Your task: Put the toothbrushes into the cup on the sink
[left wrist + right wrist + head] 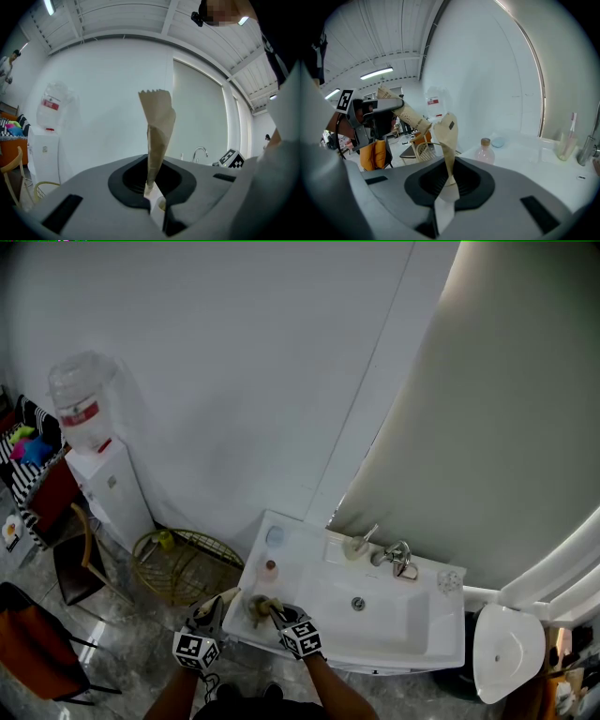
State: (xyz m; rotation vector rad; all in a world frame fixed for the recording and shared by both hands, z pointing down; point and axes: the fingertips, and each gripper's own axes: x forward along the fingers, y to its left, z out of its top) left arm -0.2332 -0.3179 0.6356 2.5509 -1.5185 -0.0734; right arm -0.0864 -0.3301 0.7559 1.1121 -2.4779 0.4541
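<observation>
Both grippers meet at the front left corner of the sink [441, 638], well apart from the cup [354, 547] that stands by the faucet [398, 557] with 1 toothbrush [572, 123] already upright in it. The left gripper [223, 604] has its jaws pinched tight on a brown paper packet [157, 126] whose serrated end stands up above them. The right gripper [274, 610] has its jaws nearly closed on a thin flap of what looks like the same packet. The step in hand is probably opening the wrapper to free a toothbrush. To do it well, the left should hold firm low on the sleeve. The right should peel its flap away along the seam rather than yank, so the paper tears cleanly. The brush could drop once loose, so working above the table of the sink is safer than beyond its edge. The pink bottle [270, 568] stands near and could be knocked.
</observation>
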